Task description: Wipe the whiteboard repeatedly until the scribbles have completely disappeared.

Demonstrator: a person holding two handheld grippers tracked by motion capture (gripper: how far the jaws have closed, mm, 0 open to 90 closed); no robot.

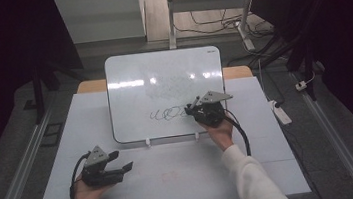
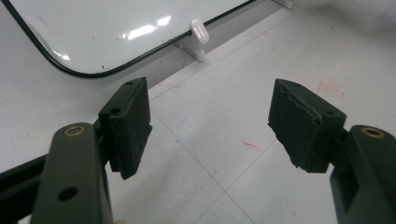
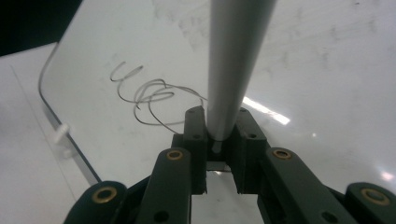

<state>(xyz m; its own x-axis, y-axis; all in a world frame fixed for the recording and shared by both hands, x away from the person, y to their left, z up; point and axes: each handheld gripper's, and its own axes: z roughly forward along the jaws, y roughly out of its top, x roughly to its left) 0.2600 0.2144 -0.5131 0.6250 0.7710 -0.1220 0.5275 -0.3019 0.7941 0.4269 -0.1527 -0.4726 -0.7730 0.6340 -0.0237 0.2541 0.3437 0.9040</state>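
A white whiteboard [image 1: 162, 76] leans on the pale table [image 1: 173, 180], held by small white feet [image 2: 198, 35]. A dark looping scribble [image 1: 166, 113] runs across its lower middle. My right gripper [image 1: 191, 107] hovers over the board just right of the scribble, shut on a grey marker [image 3: 236, 56]. The marker runs up between the jaws of the right gripper [image 3: 219, 125], past the scribble [image 3: 149, 93]. My left gripper [image 1: 123, 162] rests low at the table's front left, open with nothing between its fingers. The left gripper [image 2: 210, 126] faces the whiteboard's [image 2: 116, 28] lower corner.
A white power strip [image 1: 280, 111] lies on the floor to the right of the table. Metal rails [image 1: 21, 167] run along both sides. A desk frame with cables [image 1: 214, 9] stands behind. Faint red marks [image 2: 252, 145] dot the table surface.
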